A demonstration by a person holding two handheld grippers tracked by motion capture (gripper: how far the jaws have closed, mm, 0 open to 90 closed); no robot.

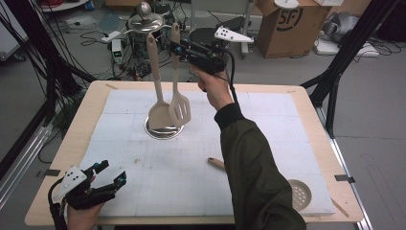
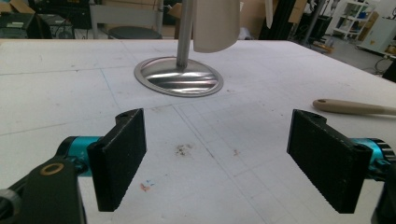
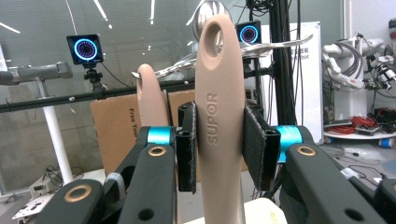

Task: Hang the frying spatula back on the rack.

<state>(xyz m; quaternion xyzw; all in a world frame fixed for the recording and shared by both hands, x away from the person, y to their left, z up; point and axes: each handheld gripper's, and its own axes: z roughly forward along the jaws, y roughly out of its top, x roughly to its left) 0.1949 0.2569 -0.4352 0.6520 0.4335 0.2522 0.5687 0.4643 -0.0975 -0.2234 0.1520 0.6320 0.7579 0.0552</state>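
Two jaws of right gripper [image 3: 219, 149] clamp slotted turner [image 3: 219, 121], SUPOR legible | left gripper [image 2: 217, 163] wide, empty

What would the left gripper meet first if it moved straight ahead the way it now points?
Probably the round metal base of the utensil stand, straight ahead of the open left gripper. The bare white mat lies between them. The loose handle lies off to the side, though depth is hard to judge.

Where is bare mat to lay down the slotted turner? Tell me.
Free: the mat right of the stand base, up to the sleeve, and the wide stretch between the base and the open left tool. Crowded: around the base, under the hanging spatula, and near the skimmer.
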